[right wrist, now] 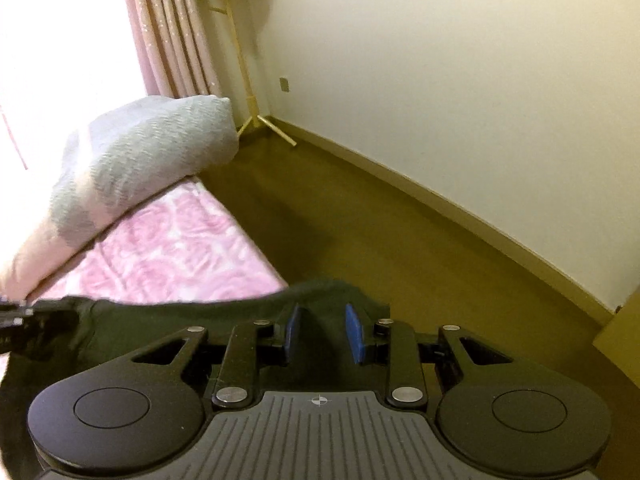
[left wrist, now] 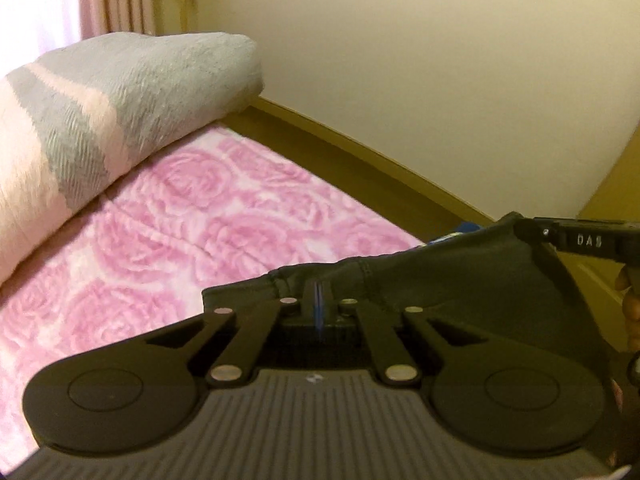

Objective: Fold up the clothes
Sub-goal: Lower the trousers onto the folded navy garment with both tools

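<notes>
One dark garment (left wrist: 420, 280) is stretched in the air between the two tongs, above the near edge of a bed covered by a pink rose-patterned blanket (left wrist: 192, 216). The left tongs (left wrist: 319, 300) are pressed together, their blue pads all but touching, with the upper hem of the cloth pinched between them. In the left wrist view the right tongs (left wrist: 576, 240) reach in from the right edge and meet the garment's far corner. In the right wrist view the right tongs (right wrist: 322, 330) stand with a clear gap between the blue pads (right wrist: 354, 332); dark cloth lies in that gap, though motion blur makes it hard to say whether the pads actually touch it. The same view shows the left tongs (right wrist: 24, 324) blurred at the left edge, at the garment's other end. A folded grey-and-pink quilt (left wrist: 100, 104) lies on the blanket farther back. Beyond the bed are a brown floor (right wrist: 360, 224), a cream wall (right wrist: 460, 80), pink curtains (right wrist: 168, 32) and a wooden coat stand (right wrist: 244, 64).
</notes>
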Motion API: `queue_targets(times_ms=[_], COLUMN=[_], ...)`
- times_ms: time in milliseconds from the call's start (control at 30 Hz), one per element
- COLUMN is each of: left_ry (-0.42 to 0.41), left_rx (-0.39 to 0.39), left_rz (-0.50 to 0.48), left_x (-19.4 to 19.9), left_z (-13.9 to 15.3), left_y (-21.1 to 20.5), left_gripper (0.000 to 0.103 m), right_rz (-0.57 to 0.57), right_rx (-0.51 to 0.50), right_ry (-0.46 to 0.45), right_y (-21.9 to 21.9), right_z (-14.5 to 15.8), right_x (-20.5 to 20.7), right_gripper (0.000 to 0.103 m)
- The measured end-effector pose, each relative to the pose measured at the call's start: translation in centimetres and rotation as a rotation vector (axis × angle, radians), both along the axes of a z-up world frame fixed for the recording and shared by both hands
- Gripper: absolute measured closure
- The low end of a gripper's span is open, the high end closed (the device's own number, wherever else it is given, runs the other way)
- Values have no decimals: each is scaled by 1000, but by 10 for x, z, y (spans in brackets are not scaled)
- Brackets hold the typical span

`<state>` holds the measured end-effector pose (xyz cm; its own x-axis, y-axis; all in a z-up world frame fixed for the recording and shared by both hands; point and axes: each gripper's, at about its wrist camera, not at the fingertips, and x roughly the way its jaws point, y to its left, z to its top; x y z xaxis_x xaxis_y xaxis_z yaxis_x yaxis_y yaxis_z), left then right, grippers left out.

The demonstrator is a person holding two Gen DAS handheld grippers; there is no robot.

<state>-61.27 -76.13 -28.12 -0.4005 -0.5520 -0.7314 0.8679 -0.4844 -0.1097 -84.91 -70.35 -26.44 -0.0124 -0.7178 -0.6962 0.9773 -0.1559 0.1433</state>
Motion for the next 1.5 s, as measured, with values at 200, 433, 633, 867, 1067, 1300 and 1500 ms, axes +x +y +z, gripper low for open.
queue_targets(times_ms=[200,433,633,867,1067,1300,1500], left_ry=[88,128,162,75,33,15,38], left_rx=[-10,15,3,22,60,56,41], left_rz=[45,32,83,17,65,110,27], left_x=[12,19,43,50,57,75,77], left_z=[-18,-12,32,40,23,33,53], left_y=[-3,-5,28,83,82,87,121], left_gripper=[100,100,100,99,97,99,100], right_rz=[-9,-47,-117,255,434,398,300], right_rx=[-8,-39,-73,-26,128,256,188], right_ry=[-12,-130,-109,-44,60,135,74], right_y=[-18,-10,35,95,116,154,161], right_z=[-31,-31,15,39,16,24,41], right_x=[-1,-22,-30,39,81,39,27], right_gripper=[74,74,74,74,74,74,74])
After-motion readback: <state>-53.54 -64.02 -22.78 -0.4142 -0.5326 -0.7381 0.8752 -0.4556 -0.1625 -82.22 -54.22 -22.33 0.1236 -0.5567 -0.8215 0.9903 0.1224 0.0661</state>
